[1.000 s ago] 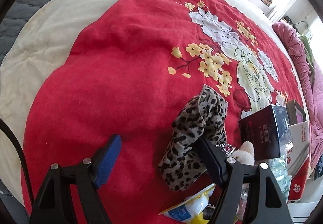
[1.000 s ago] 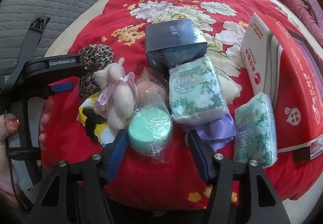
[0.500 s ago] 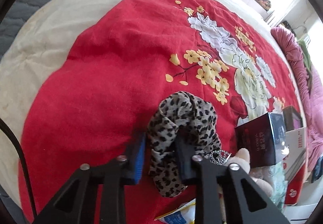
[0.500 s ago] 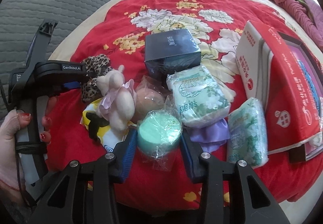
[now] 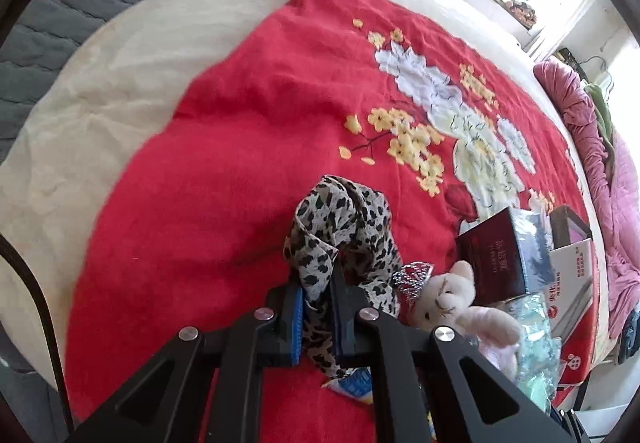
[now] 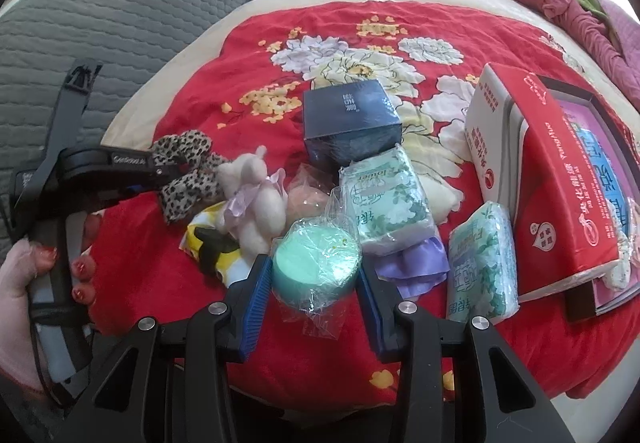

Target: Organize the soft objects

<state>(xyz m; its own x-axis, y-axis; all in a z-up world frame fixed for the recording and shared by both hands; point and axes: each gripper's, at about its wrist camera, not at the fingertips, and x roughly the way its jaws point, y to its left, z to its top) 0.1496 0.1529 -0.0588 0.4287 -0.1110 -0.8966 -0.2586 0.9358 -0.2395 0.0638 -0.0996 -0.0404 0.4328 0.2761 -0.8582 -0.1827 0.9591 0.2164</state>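
Observation:
My left gripper (image 5: pixel 316 303) is shut on a leopard-print scarf (image 5: pixel 340 219) lying on the red floral blanket (image 5: pixel 224 163); the scarf also shows in the right wrist view (image 6: pixel 186 167), pinched by the left gripper (image 6: pixel 160 173). My right gripper (image 6: pixel 312 275) is shut on a green round item in clear plastic (image 6: pixel 316 263). A white plush bunny (image 6: pixel 252 203) lies between scarf and green item; it also shows in the left wrist view (image 5: pixel 452 299).
A dark box (image 6: pixel 350 123), two green tissue packs (image 6: pixel 384 199) (image 6: pixel 480 263), a purple cloth (image 6: pixel 416 263), a pink bagged item (image 6: pixel 310 191) and a yellow printed bag (image 6: pixel 212 243) crowd the blanket. A red-and-white carton (image 6: pixel 548 171) lies right. A grey quilted headboard (image 6: pixel 120 11) stands left.
My left gripper moved onto the leopard scarf and closed on it. My right gripper closed around the green wrapped item.

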